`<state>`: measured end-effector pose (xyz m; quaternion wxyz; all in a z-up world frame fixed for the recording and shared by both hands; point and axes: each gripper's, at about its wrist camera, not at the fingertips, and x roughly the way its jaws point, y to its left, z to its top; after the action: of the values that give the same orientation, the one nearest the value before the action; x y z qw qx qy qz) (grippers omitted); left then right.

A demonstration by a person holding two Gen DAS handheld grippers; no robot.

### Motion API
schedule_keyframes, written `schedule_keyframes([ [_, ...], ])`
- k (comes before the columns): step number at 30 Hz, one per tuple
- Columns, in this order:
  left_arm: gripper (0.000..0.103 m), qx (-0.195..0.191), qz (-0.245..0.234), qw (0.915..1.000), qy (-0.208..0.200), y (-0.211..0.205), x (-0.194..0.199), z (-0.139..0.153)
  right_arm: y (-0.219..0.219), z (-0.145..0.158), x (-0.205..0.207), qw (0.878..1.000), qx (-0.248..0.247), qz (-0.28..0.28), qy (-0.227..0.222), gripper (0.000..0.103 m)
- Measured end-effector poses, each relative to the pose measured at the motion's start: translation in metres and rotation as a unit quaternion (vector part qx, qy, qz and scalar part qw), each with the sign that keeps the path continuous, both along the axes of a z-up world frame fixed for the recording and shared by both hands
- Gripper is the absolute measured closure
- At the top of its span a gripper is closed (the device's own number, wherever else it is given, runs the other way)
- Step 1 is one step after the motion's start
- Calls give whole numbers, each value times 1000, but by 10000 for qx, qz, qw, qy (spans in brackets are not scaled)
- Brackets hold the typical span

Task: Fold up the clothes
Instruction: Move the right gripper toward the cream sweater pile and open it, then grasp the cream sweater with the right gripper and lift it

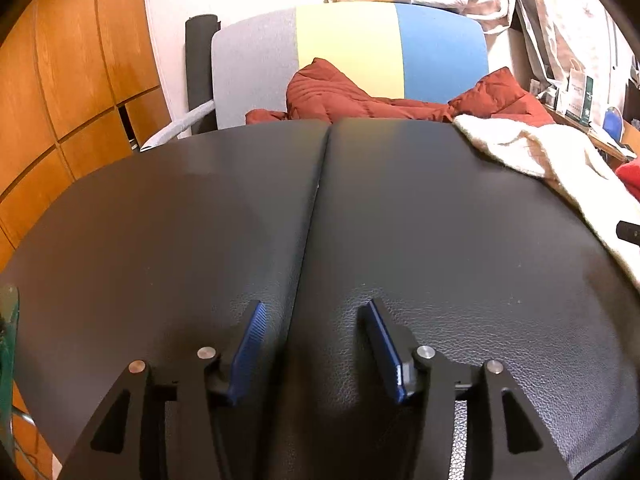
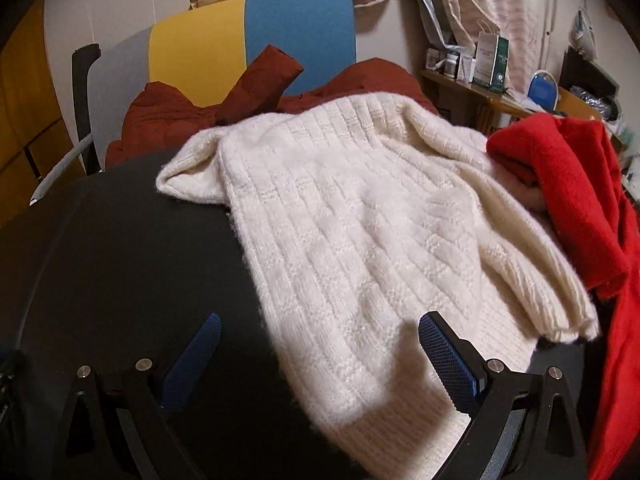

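Observation:
A cream knit sweater (image 2: 352, 232) lies spread and rumpled on the black leather surface (image 2: 120, 248); its edge also shows at the right of the left wrist view (image 1: 552, 160). My right gripper (image 2: 320, 320) is open and empty, hovering just above the sweater's near hem, blue pads on either side. My left gripper (image 1: 316, 312) is open and empty over the bare black surface (image 1: 200, 220), near its centre seam, well left of the sweater. A bright red garment (image 2: 580, 184) lies against the sweater's right side.
A rust-red quilted jacket (image 1: 360, 96) (image 2: 180, 112) lies heaped at the far edge against a grey, yellow and blue chair back (image 1: 348, 44). Wooden cabinets (image 1: 60, 80) stand at the left. A cluttered shelf (image 2: 488, 68) stands at the back right.

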<state>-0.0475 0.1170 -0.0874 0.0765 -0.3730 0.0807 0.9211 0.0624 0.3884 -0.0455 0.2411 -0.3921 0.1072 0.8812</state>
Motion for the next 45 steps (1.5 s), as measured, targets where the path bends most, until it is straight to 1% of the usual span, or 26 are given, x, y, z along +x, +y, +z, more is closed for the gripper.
schedule_keyframes([
  [4,49,118,-4,9999,-46,-3,-1,-1,4,-5,-4,9999,-3,-5,-164,2],
  [9,49,288,-8,9995,-106,-8,-2,-2,12,-17,-8,9993,-163,-87,-319,2],
  [10,49,308,-7,9995,-113,-8,-2,-2,14,-21,-11,9989,-208,-77,-413,2],
  [11,49,325,-6,9994,-119,-9,-2,-2,14,-21,-12,9988,-183,-68,-441,2],
  [13,49,344,0,9993,-123,-9,-2,-3,15,-21,-15,9987,-125,-52,-487,6],
  [15,49,333,7,9994,-114,-7,-2,-3,17,-21,-17,9987,-82,-43,-504,15],
  [16,49,329,8,9994,-111,-7,-2,-3,19,-21,-17,9987,-72,-42,-499,17],
  [17,49,331,9,9994,-110,-7,-2,-3,21,-20,-18,9988,-71,-43,-489,24],
  [18,49,340,9,9994,-111,-7,-2,-3,24,-19,-18,9988,-40,-46,-480,36],
  [19,49,352,9,9993,-114,-7,-2,-3,26,-18,-19,9988,-3,-51,-479,42],
  [20,49,370,9,9992,-119,-8,-2,-3,29,-17,-20,9988,33,-55,-478,55],
  [21,49,393,9,9992,-125,-9,-2,-3,31,-16,-21,9988,61,-44,-484,66],
  [22,49,415,9,9991,-130,-10,-2,-3,32,-15,-21,9988,70,-33,-485,70],
  [23,49,434,8,9990,-136,-10,-2,-4,35,-15,-21,9988,73,-36,-488,77],
  [24,49,452,7,9989,-143,-11,-3,-4,37,-14,-21,9987,73,-42,-496,83],
  [25,49,470,6,9988,-149,-12,-3,-4,39,-13,-21,9987,45,-41,-502,84],
  [27,49,498,4,9986,-159,-13,-3,-4,43,-11,-23,9987,-175,-24,-470,87],
  [28,49,511,3,9986,-163,-13,-3,-4,46,-9,-23,9984,-384,-30,-422,87],
  [30,49,533,4,9984,-169,-13,-3,-5,52,-6,-22,9948,-990,-89,-207,88],
  [32,49,583,-24,9981,-186,-14,-3,-5,53,-3,-22,9841,-1770,-138,102,88],
  [33,49,615,-24,9979,-196,-15,-3,-5,52,-2,-22,9761,-2154,-139,257,88],
  [34,49,640,-27,9977,-203,-16,-3,-5,48,-1,-24,9677,-2485,-85,406,88],
  [35,49,657,-29,9976,-209,-17,-3,-5,40,2,-26,9619,-2687,-14,497,88],
  [37,49,674,-30,9975,-216,-17,-4,-5,16,11,-35,9593,-2755,277,562,88],
  [40,49,703,-33,9973,-227,-17,-4,-5,-21,23,-42,9586,-2681,743,604,88],
  [45,49,798,-44,9964,-268,-20,-5,-4,-88,26,-49,9358,-3100,1532,692,88],
])
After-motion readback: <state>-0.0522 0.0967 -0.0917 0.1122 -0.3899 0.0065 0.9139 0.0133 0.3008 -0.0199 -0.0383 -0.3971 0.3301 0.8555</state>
